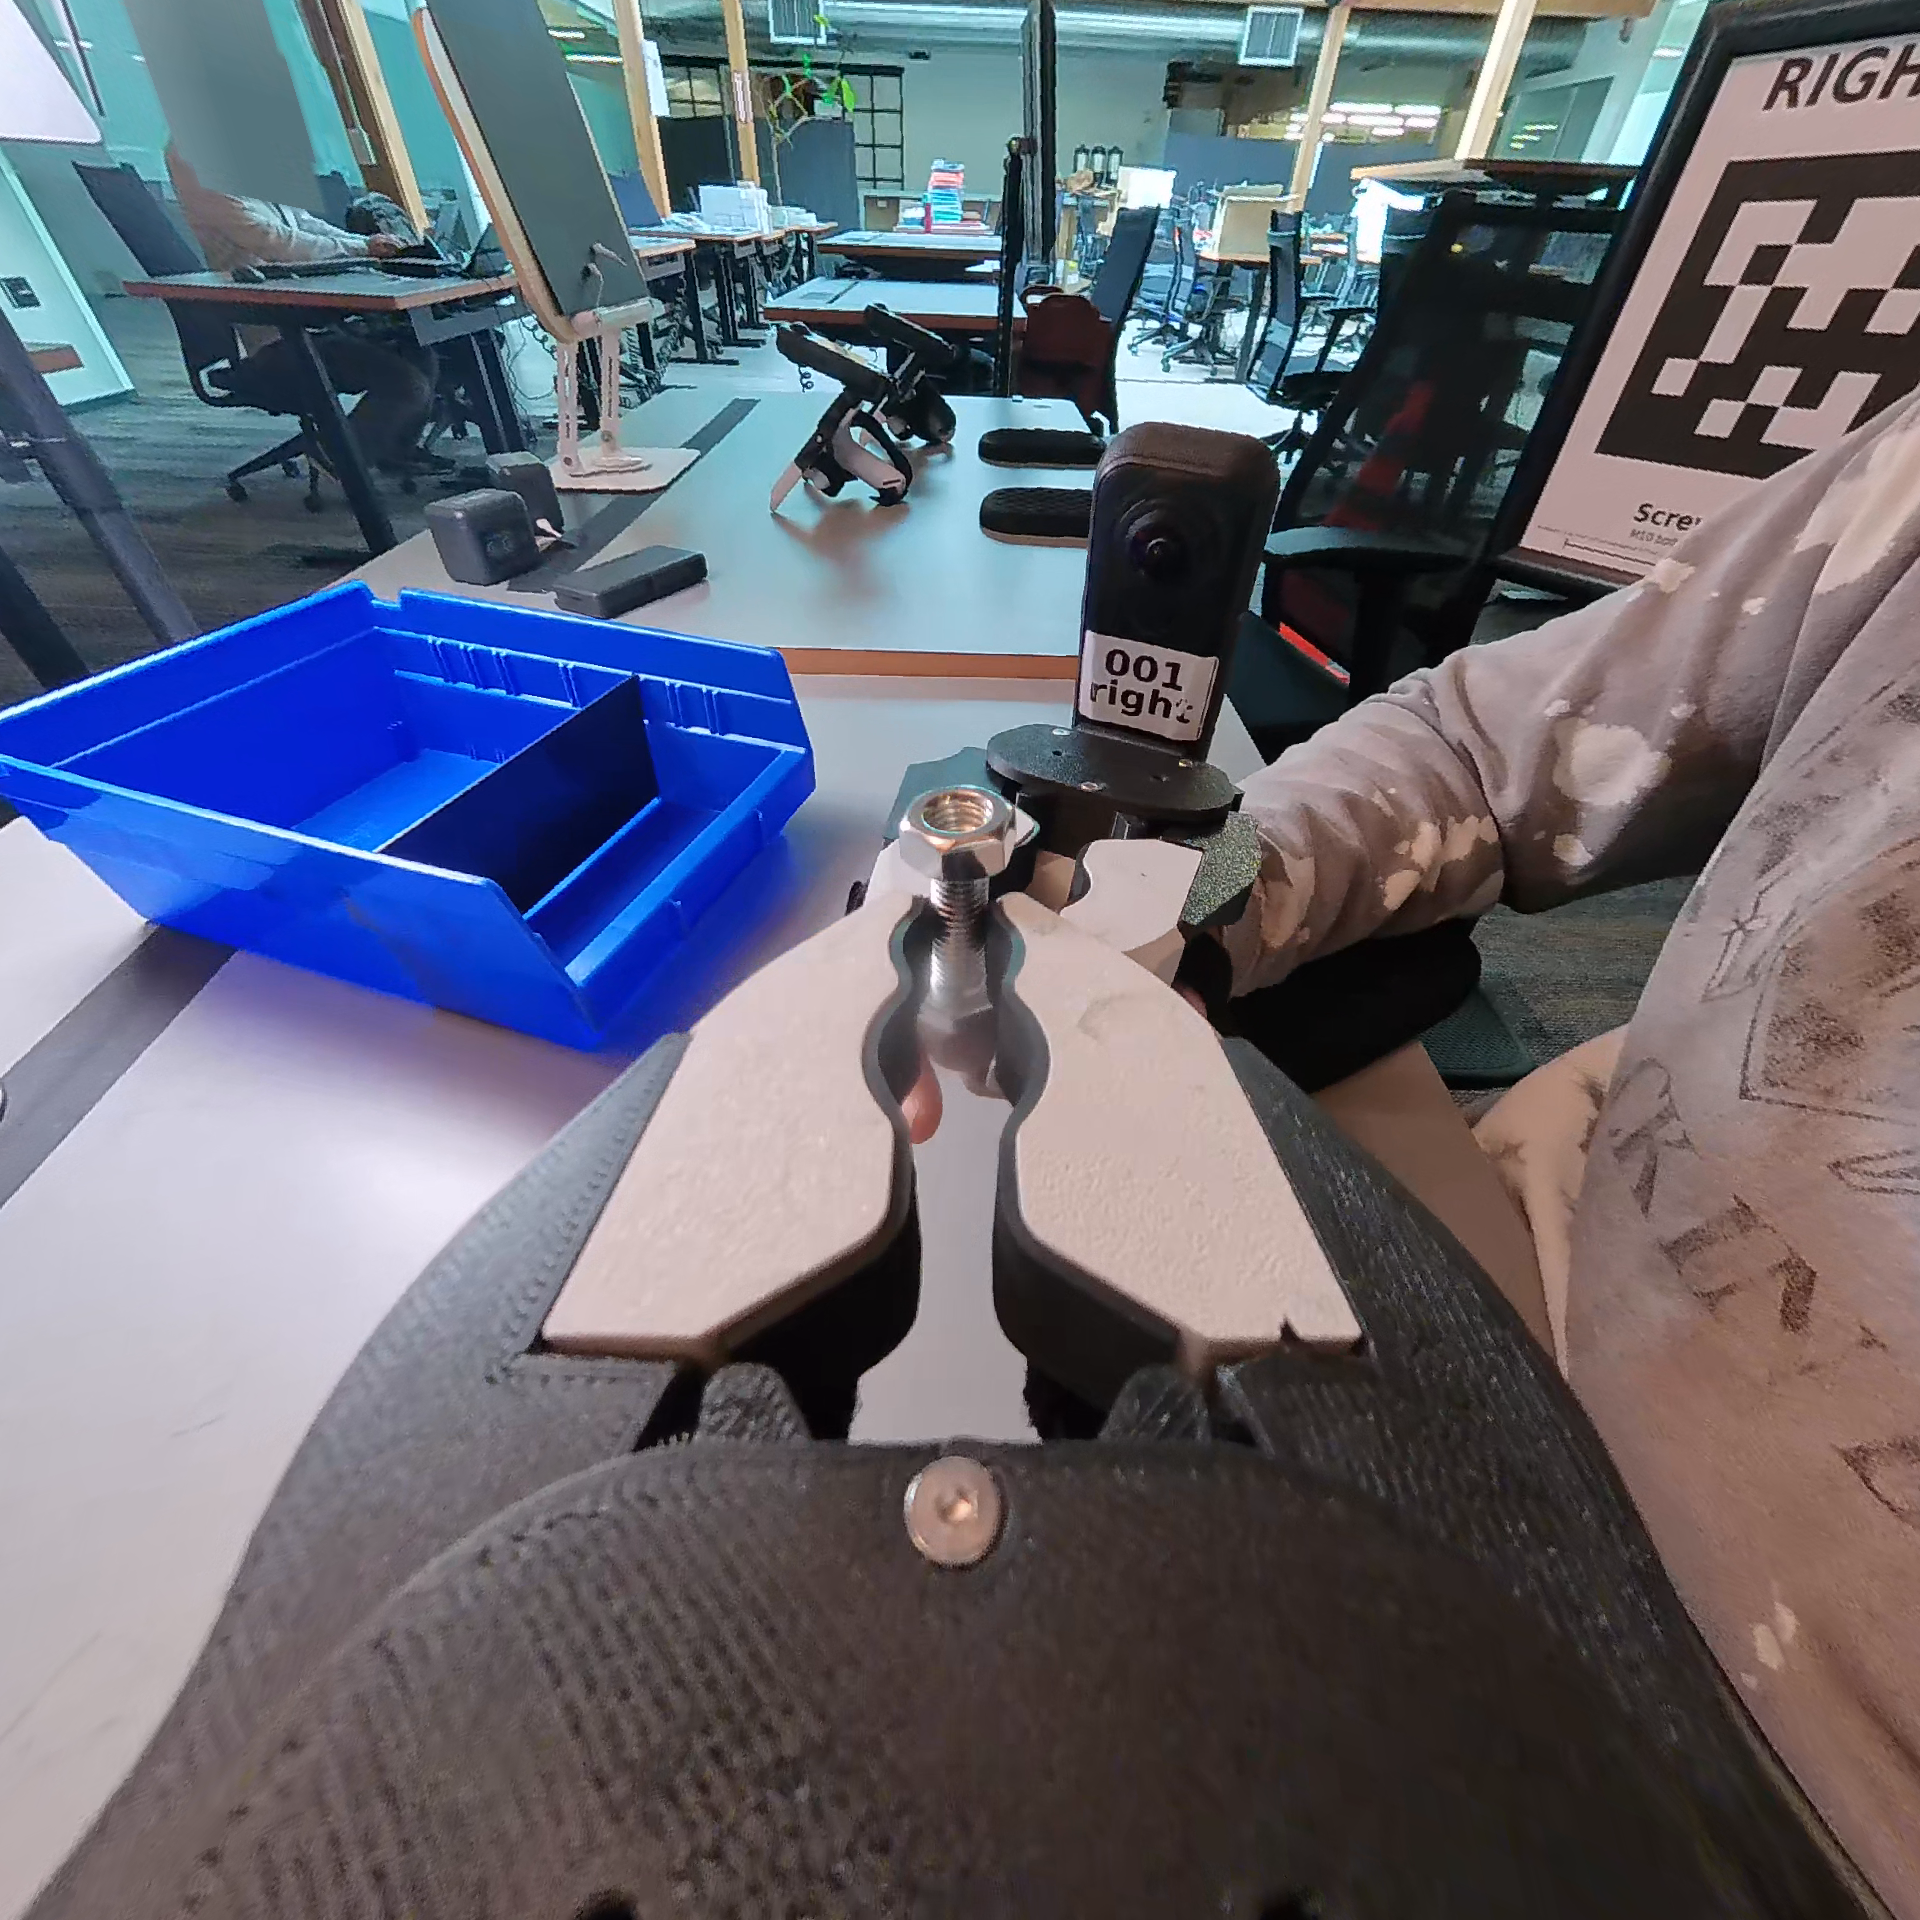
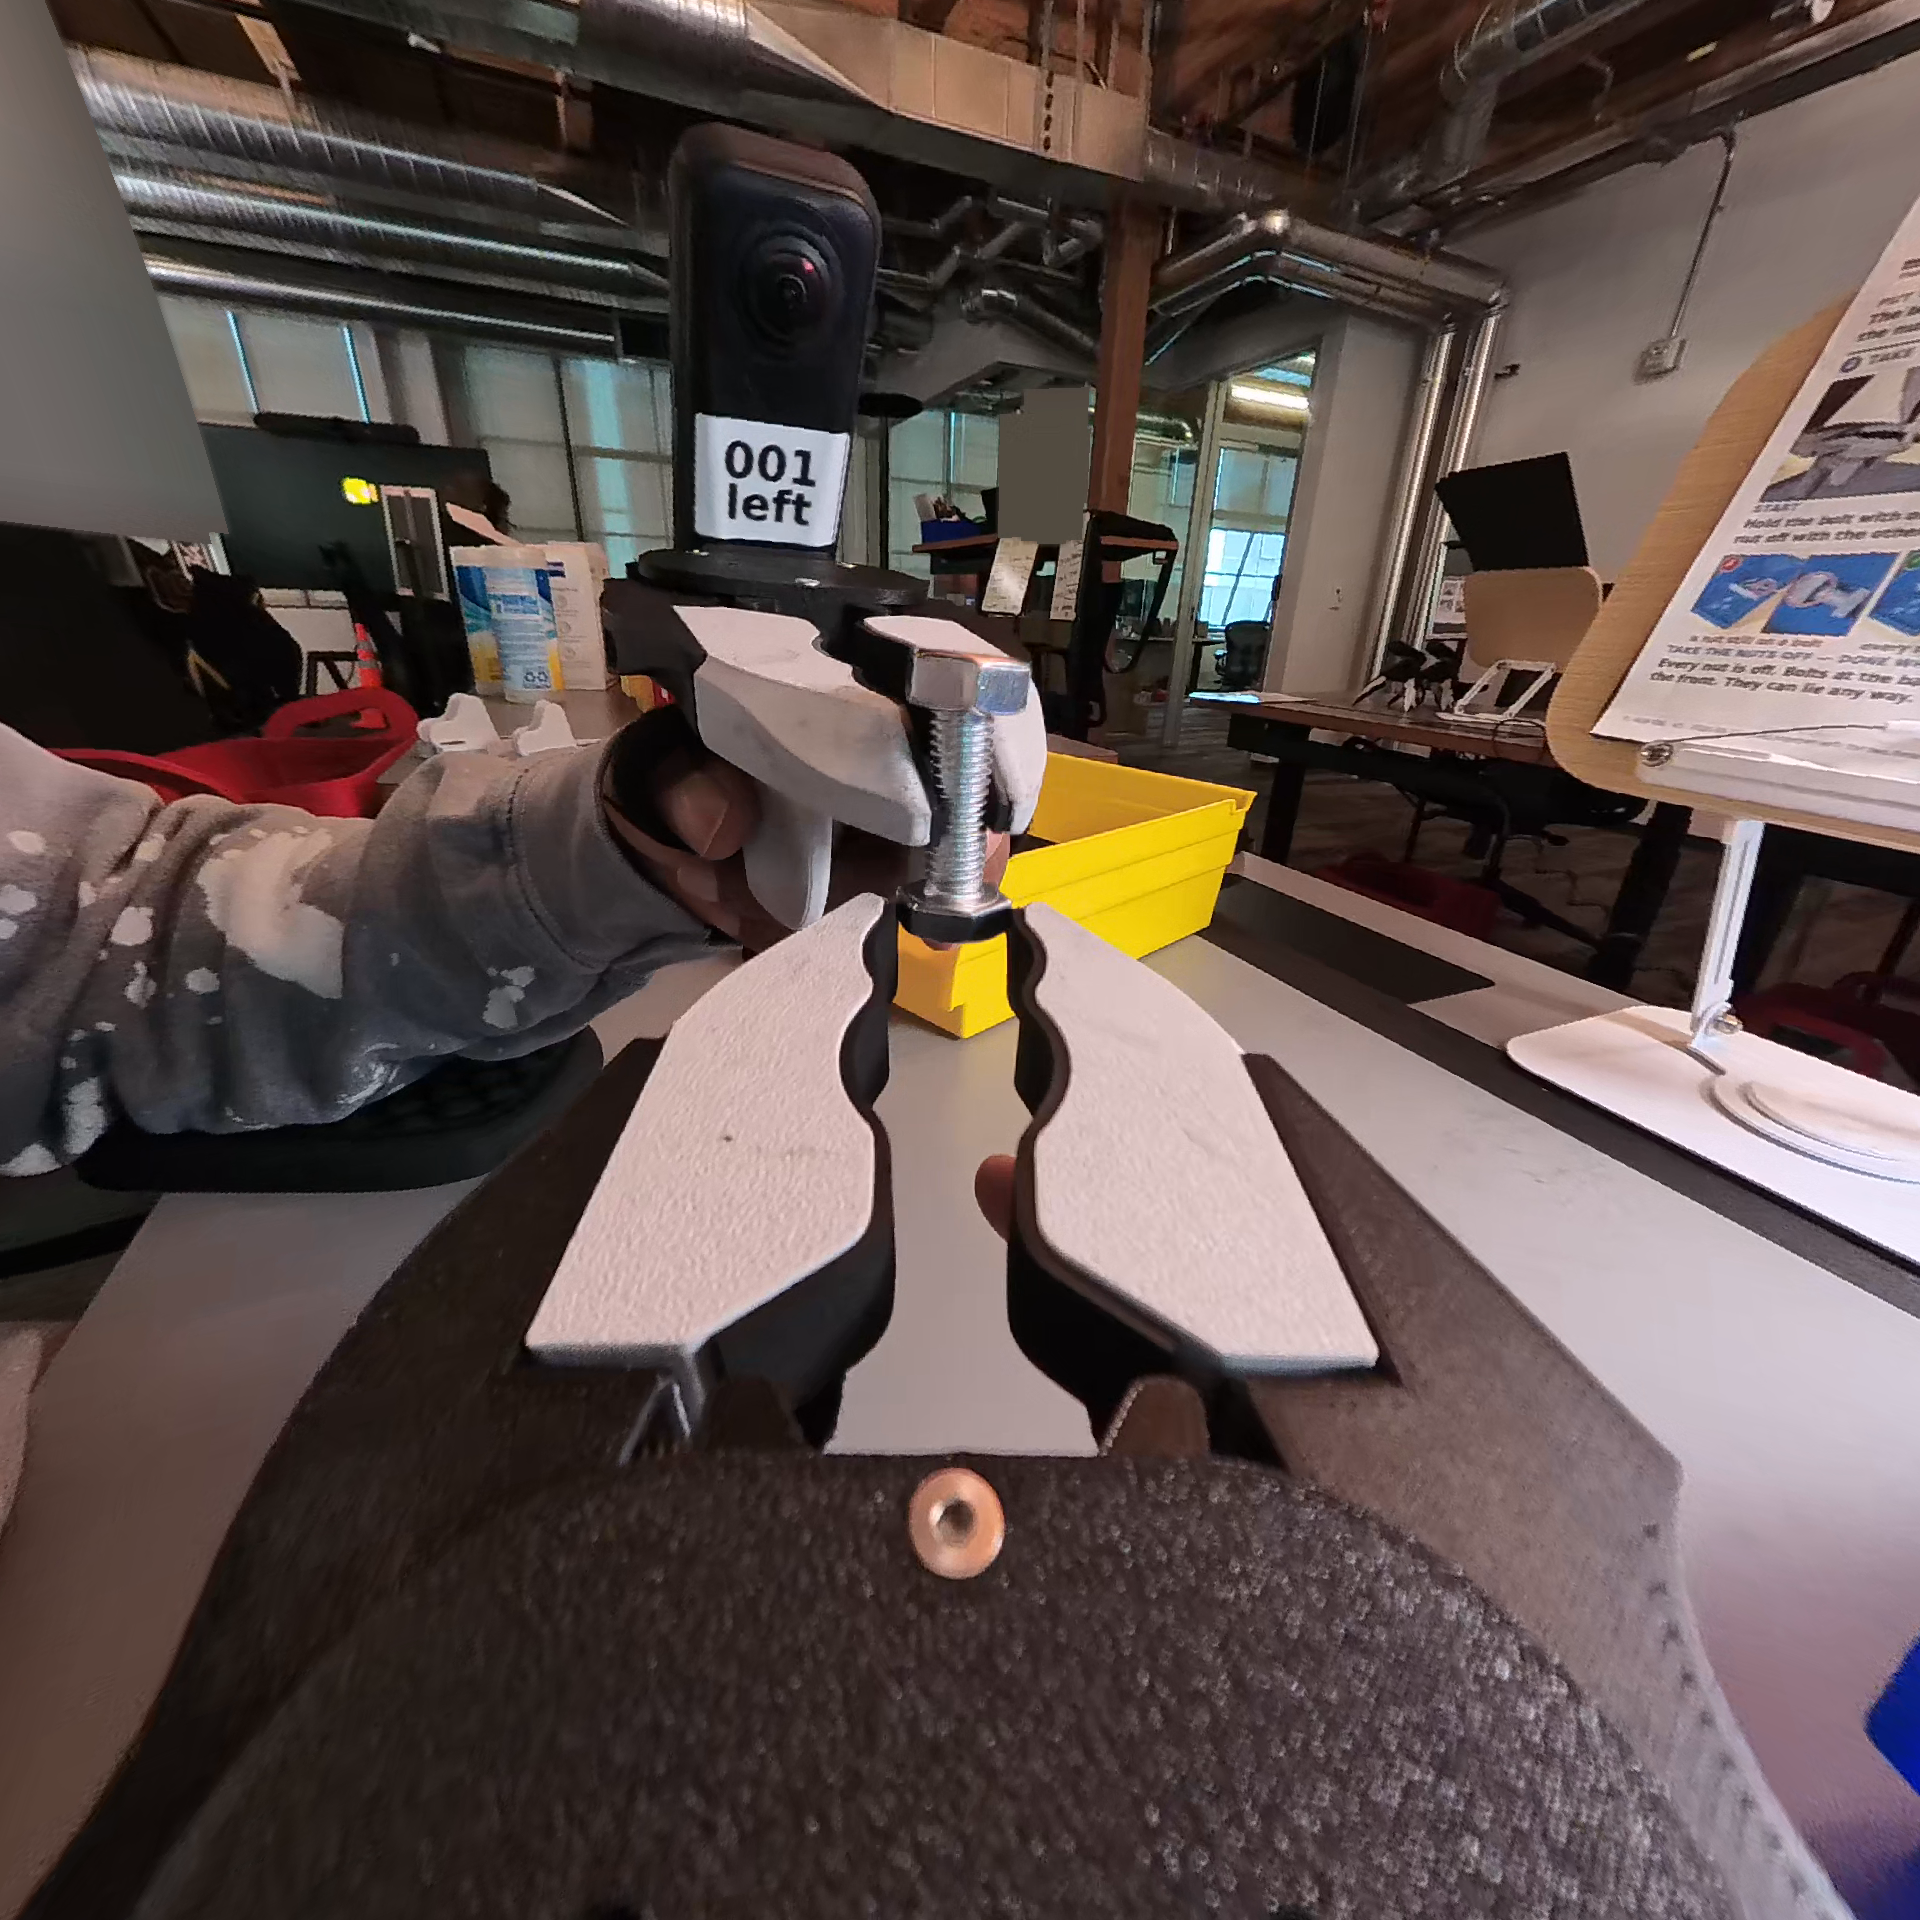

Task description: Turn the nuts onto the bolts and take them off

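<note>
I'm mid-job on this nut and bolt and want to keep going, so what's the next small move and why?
Probably twist the right gripper to spin the nut. The left gripper already clamps the bolt by its shank, and the nut sits at the threaded tip between the right gripper's fingertips.

Grey table [image 1: 260,1195]; blue bin [image 1: 416,821]; yellow bin [image 2: 1122,862].

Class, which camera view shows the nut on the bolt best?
The left wrist view: the nut shows its six-sided face and hole at the bolt's tip. The right wrist view shows the nut only edge-on, dark, between the fingertips.
</note>
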`<state>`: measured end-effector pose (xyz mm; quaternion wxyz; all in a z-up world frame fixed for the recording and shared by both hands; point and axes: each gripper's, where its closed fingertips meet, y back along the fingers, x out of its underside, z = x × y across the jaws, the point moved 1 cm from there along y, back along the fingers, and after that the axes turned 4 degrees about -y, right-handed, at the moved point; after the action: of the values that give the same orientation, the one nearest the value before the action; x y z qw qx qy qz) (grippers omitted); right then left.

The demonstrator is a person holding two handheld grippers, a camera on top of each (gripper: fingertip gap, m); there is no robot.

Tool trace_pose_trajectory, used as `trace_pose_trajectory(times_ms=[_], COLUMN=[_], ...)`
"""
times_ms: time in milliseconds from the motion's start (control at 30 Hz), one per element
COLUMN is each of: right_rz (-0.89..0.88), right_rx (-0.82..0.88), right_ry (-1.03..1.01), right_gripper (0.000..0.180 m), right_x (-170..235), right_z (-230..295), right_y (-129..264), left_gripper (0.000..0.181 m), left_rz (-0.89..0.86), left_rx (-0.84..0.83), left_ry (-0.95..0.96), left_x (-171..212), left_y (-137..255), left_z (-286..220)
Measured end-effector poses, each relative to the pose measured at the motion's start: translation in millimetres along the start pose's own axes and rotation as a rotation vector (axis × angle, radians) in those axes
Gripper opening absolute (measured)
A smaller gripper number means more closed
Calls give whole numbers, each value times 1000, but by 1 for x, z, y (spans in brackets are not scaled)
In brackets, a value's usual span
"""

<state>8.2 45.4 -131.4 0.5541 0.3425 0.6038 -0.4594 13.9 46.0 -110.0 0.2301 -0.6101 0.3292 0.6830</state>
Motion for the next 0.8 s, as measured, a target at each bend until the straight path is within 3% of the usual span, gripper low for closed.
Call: trace_pose_trajectory(times_ms=[500,633,800], right_rz=[11,6,5], right_rx=[-16,-10,-12], right_ry=[18,-7,-7], right_gripper=[19,19,19], right_x=[1,2,4], right_z=[3,-1,1], right_y=[1,1,0], left_gripper=[11,23,23], left_rz=[-9,-84,-100], left_rx=[30,27,23], left_ry=[24,49,57], left_x=[1,-11,-13], left_y=[2,9,10], left_z=[-2,1,1])
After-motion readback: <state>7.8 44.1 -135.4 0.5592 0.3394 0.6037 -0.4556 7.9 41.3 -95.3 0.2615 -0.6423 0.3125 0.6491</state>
